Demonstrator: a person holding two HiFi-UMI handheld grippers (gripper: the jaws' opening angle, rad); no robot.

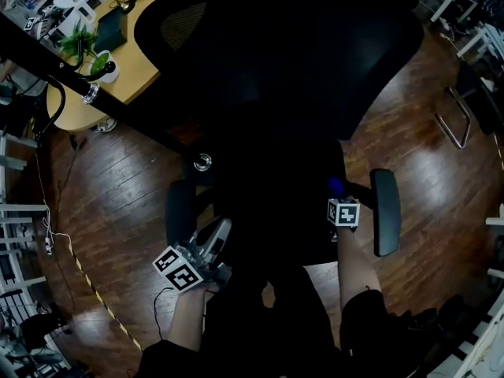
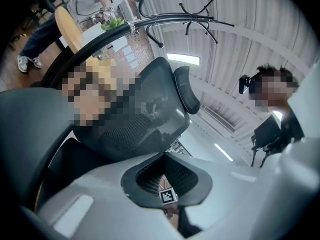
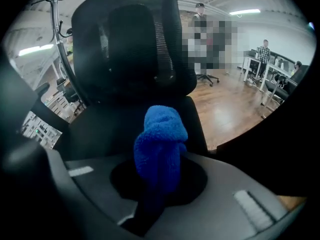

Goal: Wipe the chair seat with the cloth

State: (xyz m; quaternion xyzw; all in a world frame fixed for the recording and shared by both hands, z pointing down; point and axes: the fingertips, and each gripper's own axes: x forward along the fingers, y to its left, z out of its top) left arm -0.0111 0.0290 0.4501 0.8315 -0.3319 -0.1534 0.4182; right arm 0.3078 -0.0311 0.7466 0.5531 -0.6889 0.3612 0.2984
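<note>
Blue cloth [image 3: 160, 139] tight in jaws of right gripper [image 3: 157, 180], at chair seat [image 3: 110, 134]; left gripper [image 2: 167, 176], jaws together, empty.

I see dark wooden floor [image 1: 118, 211] all around, with striped tape [image 1: 94, 290] and a thin cable [image 1: 49, 239] on it at left. Round wooden desk [image 1: 134, 77] upper left carries a potted plant [image 1: 96, 60] in a white pot; a black coat rack [image 2: 197, 11] arcs overhead in the left gripper view. Far back, people [image 3: 263, 51] stand by white desks [image 3: 272, 74].
</note>
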